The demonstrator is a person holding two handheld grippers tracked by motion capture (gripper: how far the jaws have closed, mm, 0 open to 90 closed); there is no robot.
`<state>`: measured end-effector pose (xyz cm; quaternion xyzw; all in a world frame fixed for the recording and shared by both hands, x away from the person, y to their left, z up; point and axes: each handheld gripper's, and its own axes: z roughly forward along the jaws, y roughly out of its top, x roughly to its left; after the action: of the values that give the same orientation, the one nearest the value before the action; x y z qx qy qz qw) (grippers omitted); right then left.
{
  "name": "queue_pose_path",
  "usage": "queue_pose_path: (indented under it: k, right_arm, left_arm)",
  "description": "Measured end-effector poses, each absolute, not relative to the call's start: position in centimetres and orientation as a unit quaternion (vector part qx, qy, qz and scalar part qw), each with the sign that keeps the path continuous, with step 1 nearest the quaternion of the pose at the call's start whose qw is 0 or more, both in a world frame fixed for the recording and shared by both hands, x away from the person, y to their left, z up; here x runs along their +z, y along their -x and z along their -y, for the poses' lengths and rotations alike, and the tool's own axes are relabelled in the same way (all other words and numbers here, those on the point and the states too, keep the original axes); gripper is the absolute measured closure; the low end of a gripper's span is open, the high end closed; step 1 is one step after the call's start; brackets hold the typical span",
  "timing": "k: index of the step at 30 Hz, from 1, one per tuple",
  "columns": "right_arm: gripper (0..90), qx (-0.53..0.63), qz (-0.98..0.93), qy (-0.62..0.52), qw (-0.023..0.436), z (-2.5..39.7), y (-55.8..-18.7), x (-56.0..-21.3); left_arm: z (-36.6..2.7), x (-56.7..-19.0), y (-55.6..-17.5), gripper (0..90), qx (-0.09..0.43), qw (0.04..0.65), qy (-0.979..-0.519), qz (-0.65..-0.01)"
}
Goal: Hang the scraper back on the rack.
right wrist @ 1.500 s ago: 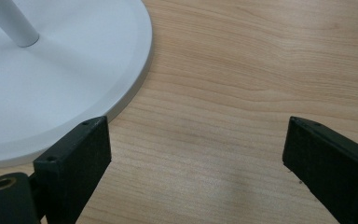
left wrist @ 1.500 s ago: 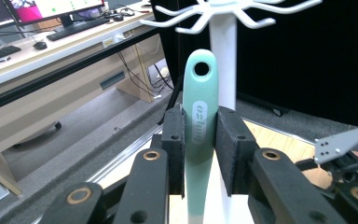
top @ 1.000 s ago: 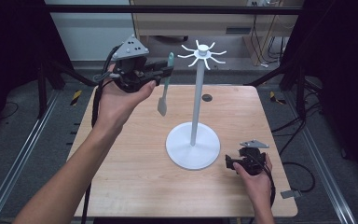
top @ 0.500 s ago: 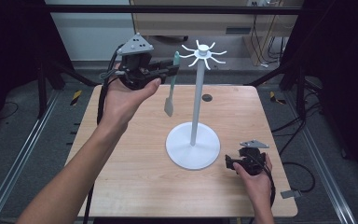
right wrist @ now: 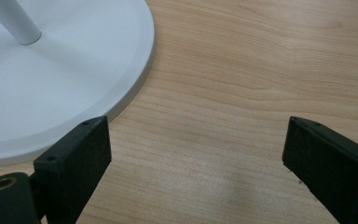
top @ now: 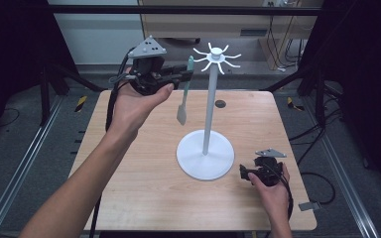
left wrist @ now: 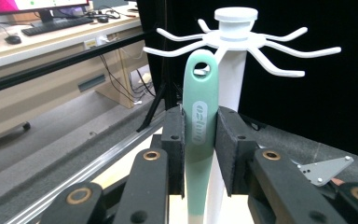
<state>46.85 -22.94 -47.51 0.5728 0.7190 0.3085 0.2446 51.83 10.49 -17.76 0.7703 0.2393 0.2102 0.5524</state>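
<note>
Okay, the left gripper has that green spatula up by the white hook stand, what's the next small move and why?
Probably ease the left gripper forward and slightly up, so the hole in the spatula handle meets a hook on the stand. The jaws clamp the handle upright, its hole just below and short of the hooks.

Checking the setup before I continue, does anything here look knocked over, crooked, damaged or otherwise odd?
Nothing stands out. The white hook stand sits upright on the table. The left tongs clamp the green spatula, which hangs straight beside the hooks. The right tongs rest open by the base, empty.
</note>
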Motion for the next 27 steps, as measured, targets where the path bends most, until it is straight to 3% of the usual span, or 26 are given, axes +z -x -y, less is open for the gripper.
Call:
queue_pose_path:
  k: [27]
  right_arm:
    - [8.2, 0.307, -0.723, -0.57, 0.242, 22.8, -46.9, -47.6]
  left_arm:
    - [-9.4, -18.2, -52.1, 73.8, 0.206, 0.549, -0.776, -0.233]
